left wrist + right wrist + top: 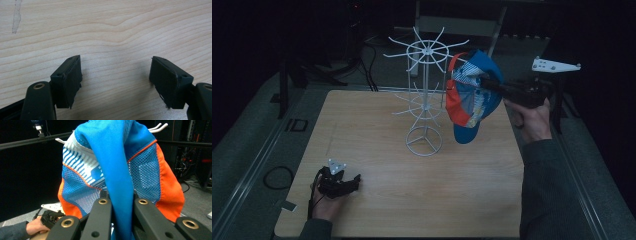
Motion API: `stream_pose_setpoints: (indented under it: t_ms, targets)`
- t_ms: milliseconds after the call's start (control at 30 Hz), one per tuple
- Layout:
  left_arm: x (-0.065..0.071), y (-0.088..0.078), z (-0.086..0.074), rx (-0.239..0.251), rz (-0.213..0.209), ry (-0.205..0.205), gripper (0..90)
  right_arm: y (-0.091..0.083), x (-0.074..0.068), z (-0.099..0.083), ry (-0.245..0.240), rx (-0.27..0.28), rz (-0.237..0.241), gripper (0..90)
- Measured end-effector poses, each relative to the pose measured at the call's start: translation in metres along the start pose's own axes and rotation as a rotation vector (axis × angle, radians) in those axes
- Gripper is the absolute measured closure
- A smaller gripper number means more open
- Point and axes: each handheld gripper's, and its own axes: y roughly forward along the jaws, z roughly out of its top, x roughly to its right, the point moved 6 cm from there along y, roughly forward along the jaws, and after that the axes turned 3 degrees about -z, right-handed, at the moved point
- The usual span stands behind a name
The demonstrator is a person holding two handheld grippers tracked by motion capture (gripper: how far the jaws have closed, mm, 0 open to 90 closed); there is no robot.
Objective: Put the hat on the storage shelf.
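I have the right gripper (484, 81) clenched on the blue panel of a cap (472, 95), a blue, orange and white mesh cap that I hold up in the air beside the upper ring of the white wire rack (426, 95). In the right gripper view the 2 jaws pinch a fold of the blue fabric (117, 182), and white prong tips (158, 127) of the rack poke out just behind the crown. I cannot tell whether the cap already rests on a prong or hangs from my grip alone.

My left gripper (346, 183) lies low on the table (377, 130) near its front left corner, well apart from the rack, jaws spread with bare wood between them.

My worry is the rack: it looks light on its small ring base (424, 141), so a sideways tug from the cap could tip or slide it, and nothing steadies it. The mesh could also snag on a neighbouring prong. If I let go before a prong carries the cap, I judge it would drop to the table.
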Motion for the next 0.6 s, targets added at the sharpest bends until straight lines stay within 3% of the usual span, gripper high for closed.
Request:
stream_pose_setpoints:
  t_ms: [600]
  targets:
    - [0.0, 0.0, 0.0, 0.0, 0.0, -0.003, 26.7, 0.003, 0.009, -0.021, 0.013, -0.054, -0.028, 69.6]
